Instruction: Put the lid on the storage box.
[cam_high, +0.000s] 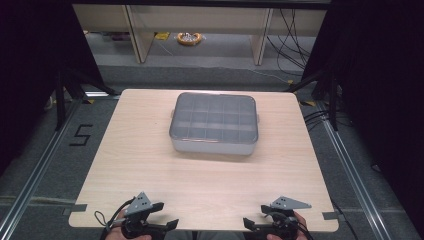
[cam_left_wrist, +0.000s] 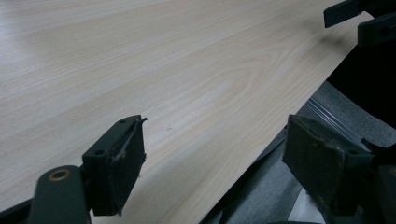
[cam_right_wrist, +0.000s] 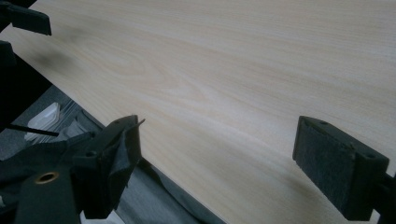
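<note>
A grey plastic compartment box (cam_high: 214, 124) with a clear lid lies shut on the middle of the light wooden table (cam_high: 150, 165), toward its far side. At the near left edge my left gripper (cam_high: 167, 215) is held open, its jaws pointing right with nothing between them. Its own view has the jaws wide apart (cam_left_wrist: 212, 156) over the table's front edge. Over at the near right edge my right gripper (cam_high: 255, 216) stands open too, jaws pointing left and empty, wide apart (cam_right_wrist: 217, 163) in its own view. Both are far from the box.
Bare wood lies between the box and the grippers. Dark floor with metal rails (cam_high: 35, 170) surrounds the table. Tripod legs (cam_high: 65, 90) and cables (cam_high: 320, 117) stand at the far corners. A shelf unit (cam_high: 200, 30) is behind.
</note>
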